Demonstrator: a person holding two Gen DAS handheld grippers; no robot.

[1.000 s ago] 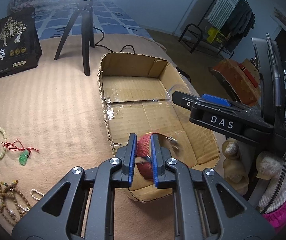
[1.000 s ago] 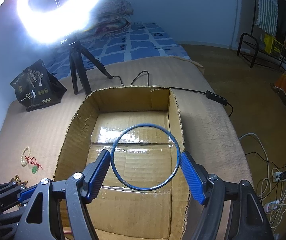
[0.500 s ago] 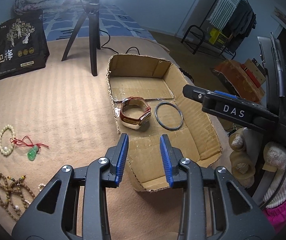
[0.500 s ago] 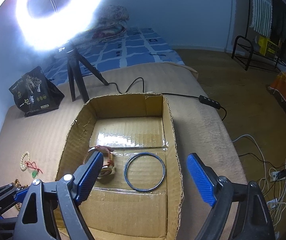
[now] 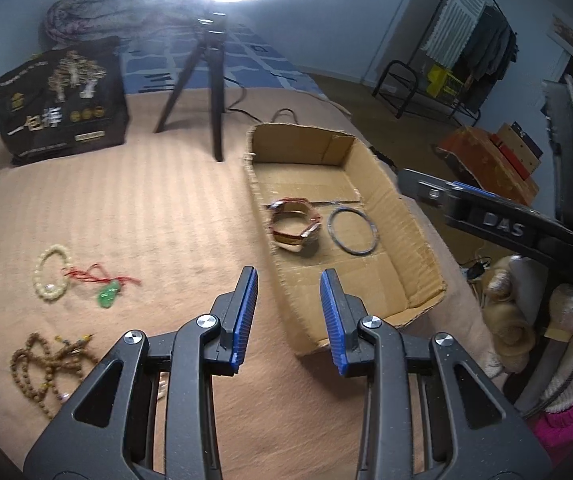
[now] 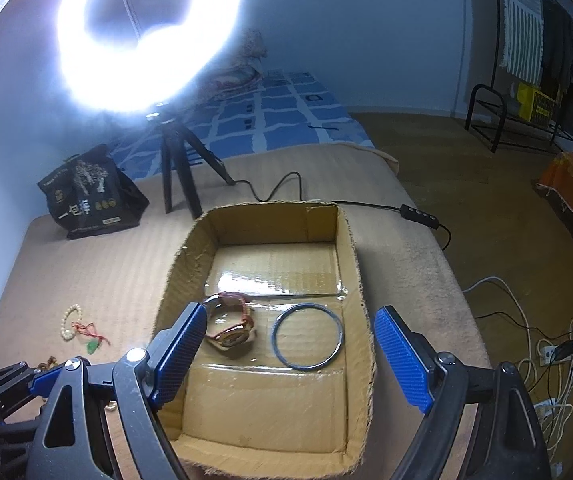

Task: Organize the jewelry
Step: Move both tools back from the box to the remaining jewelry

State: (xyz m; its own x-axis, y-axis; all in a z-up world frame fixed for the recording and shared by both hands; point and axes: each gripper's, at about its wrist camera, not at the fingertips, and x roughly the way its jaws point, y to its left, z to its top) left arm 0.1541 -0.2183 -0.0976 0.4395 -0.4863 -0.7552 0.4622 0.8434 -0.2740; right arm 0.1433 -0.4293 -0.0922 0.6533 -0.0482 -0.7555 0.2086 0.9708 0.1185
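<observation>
A shallow cardboard box (image 5: 418, 240) (image 6: 356, 264) lies on the tan bed cover. Inside it lie a red-strapped watch (image 5: 294, 222) (image 6: 232, 326) and a thin dark bangle (image 5: 352, 230) (image 6: 307, 336), side by side. My left gripper (image 5: 288, 314) is open and empty, above the cover by the box's near left wall. My right gripper (image 6: 290, 364) is wide open and empty above the box's near half. On the cover to the left lie a white bead bracelet (image 5: 51, 272) (image 6: 69, 322), a green pendant on red cord (image 5: 108, 294) (image 6: 93, 345) and brown bead strands (image 5: 44, 366).
A ring light on a black tripod (image 5: 210, 92) (image 6: 178, 172) stands behind the box, its cable (image 6: 386, 208) trailing right. A black printed bag (image 5: 62, 100) (image 6: 90, 192) stands at the back left. The bed edge drops to the floor on the right, with cables (image 6: 550, 344) there.
One second ago each gripper held a piece over the box: left the watch, right the bangle. Both opened and dropped them in. Both have since pulled back, the left one also leftward.
</observation>
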